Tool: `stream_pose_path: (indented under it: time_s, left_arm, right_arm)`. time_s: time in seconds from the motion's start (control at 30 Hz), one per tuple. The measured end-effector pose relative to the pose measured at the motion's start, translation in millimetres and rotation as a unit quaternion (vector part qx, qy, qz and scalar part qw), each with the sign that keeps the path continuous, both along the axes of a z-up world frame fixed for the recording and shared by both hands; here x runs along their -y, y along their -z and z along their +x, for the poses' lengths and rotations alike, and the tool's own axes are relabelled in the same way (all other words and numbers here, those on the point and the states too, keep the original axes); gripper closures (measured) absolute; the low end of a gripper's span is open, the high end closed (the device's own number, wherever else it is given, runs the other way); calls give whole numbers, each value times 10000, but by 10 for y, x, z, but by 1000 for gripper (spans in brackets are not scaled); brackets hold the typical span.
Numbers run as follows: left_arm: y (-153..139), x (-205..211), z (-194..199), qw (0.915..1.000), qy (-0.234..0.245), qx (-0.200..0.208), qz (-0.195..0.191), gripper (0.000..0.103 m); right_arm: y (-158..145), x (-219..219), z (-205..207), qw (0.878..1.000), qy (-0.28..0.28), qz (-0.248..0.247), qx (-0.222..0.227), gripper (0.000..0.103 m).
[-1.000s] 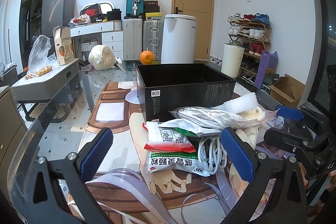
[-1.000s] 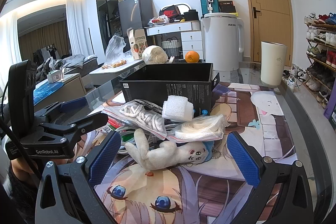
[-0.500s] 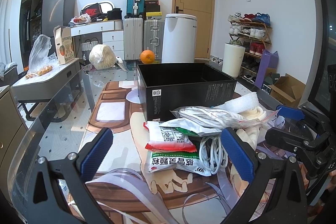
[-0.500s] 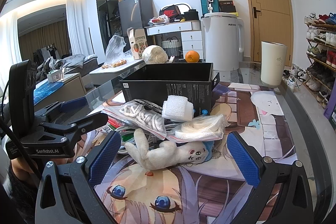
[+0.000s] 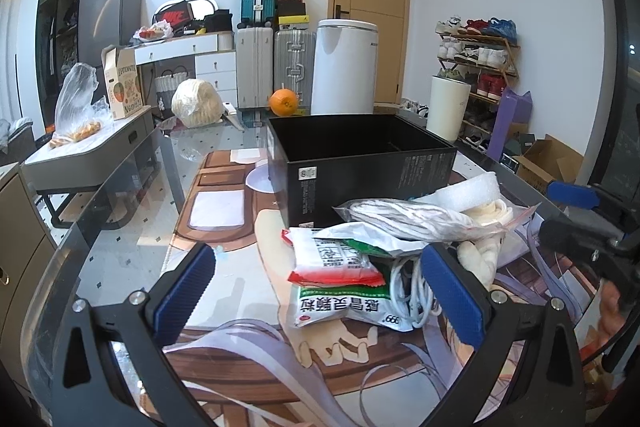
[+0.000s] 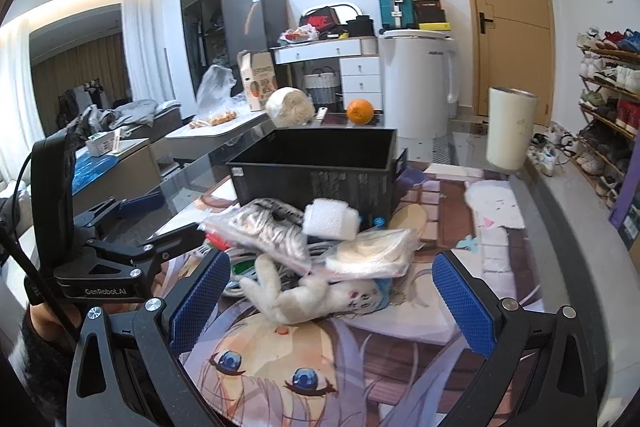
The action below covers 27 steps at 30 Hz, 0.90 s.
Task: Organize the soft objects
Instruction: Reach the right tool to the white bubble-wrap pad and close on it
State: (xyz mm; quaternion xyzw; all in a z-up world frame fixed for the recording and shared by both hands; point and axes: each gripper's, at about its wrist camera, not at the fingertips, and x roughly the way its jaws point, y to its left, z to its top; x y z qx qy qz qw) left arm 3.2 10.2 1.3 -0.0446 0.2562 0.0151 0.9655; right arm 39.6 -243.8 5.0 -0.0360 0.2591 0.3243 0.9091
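Both grippers hover low over the tabletop [image 5: 120,219], w/ the pile of soft stuff sitting just in front of the black box [image 5: 360,167].

Left gripper [image 5: 316,287]: fingers spread wide, holding nothing; the pile sits between the blue pads and beyond them, not touched. Its view shows the red-edged packet [image 5: 332,259] on top of the green-and-white packet [image 5: 344,303], white cable coil [image 5: 408,291] beside them – mostly hidden from the other side.

Right gripper [image 6: 332,287]: fingers also wide apart, empty. Its view gives what the left barely sees: the white plush toy [image 6: 304,299] lying at the near edge of the pile, face visible, partly under a clear bag of white material [image 6: 372,251]. Foam block [image 6: 330,219] rests on top, close to the box front; zip bag of cords [image 6: 264,231] left of it.

Box is open-topped; inside looks dark from both views. Orange [image 6: 360,111] sits behind the box.
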Motion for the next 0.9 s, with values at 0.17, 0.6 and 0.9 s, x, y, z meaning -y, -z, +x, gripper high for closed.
stream_pose_path:
  time_s: [0.17,0.6,0.9]
  left_arm:
    - [-13,-86,37,9999,-40,-123,-96,0]
    - [-61,-263,66,9995,-168,-218,-151,0]
    - [-22,-354,100,9987,-398,-285,-150,0]
  right_arm:
    - [-103,-29,171,9993,194,-241,-207,1]
    - [-47,-371,643,9934,194,-852,-744,1]
    - [105,-505,801,9890,85,-970,-1109,17]
